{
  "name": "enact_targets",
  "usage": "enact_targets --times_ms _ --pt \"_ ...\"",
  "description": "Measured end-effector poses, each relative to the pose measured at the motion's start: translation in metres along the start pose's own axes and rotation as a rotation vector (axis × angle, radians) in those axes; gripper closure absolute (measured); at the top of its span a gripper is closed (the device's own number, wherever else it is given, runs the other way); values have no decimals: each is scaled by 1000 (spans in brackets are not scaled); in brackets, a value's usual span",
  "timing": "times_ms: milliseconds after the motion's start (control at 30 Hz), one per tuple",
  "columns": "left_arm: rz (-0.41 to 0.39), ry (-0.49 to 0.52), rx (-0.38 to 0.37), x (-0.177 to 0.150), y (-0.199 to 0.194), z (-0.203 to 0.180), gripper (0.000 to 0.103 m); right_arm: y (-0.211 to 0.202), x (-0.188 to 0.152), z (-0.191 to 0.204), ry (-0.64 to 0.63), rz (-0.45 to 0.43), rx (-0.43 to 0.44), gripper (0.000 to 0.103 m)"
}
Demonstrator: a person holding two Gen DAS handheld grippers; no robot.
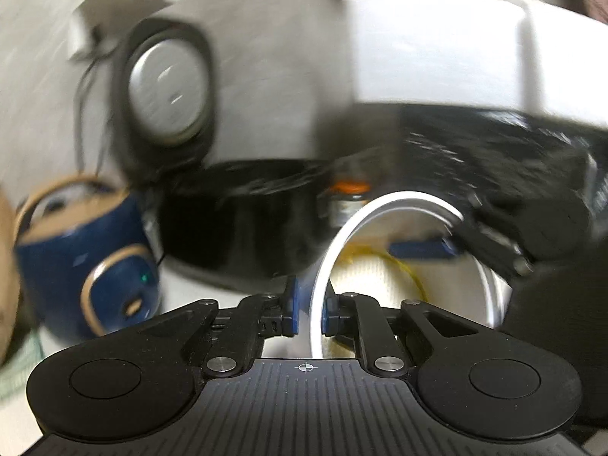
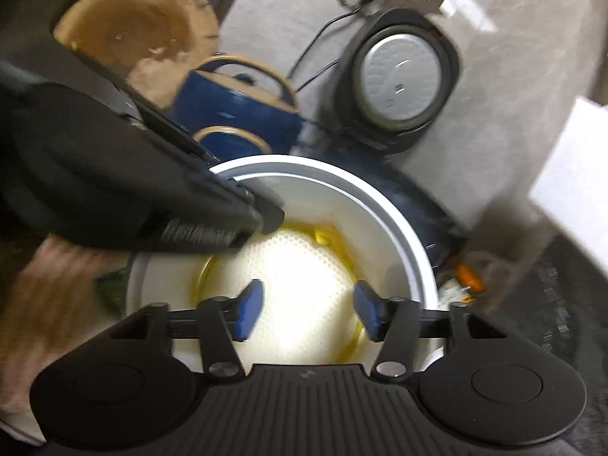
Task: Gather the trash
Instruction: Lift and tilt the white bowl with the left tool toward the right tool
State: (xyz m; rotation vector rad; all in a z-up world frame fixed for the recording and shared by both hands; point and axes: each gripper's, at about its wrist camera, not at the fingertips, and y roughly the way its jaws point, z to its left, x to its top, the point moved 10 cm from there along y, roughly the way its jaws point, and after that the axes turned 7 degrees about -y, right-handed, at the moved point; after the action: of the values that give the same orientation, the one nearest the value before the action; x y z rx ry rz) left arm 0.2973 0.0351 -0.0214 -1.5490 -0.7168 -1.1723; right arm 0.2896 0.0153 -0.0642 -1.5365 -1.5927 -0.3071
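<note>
My left gripper (image 1: 307,313) clamped on the white bowl's (image 1: 399,199) near rim, my right gripper (image 2: 307,309) hung inside the bowl, jaws apart, gripping nothing.

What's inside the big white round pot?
Inside the white round pot is a ring of yellow oily liquid around its pale textured bottom. The black left gripper, clamped on the rim, hides part of the inside.
</note>
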Motion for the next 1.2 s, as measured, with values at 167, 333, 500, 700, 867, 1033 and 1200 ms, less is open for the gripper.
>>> enact_targets --times_ms 167,333,500,700,867,1033,1200 --pt "35 4 -72 -1 5 -5 86 2 -7 -11 6 -3 31 35" --pt "42 -21 -120 0 6 -8 86 6 -20 -14 126 45 180 47" --pt "45 -31 -80 2 12 -1 88 8 -28 0 164 91 293 102" --pt "28 -27 72 11 23 27 90 3 -40 -8 199 98 258 103" --pt "-41 152 344 40 29 53 90 -12 -44 -41 274 41 172 99" --pt "-164 645 724 69 46 45 89 -14 -66 -66 352 63 114 93" --pt "72 718 497 3 115 5 88 -12 -98 -82 450 116 94 93"
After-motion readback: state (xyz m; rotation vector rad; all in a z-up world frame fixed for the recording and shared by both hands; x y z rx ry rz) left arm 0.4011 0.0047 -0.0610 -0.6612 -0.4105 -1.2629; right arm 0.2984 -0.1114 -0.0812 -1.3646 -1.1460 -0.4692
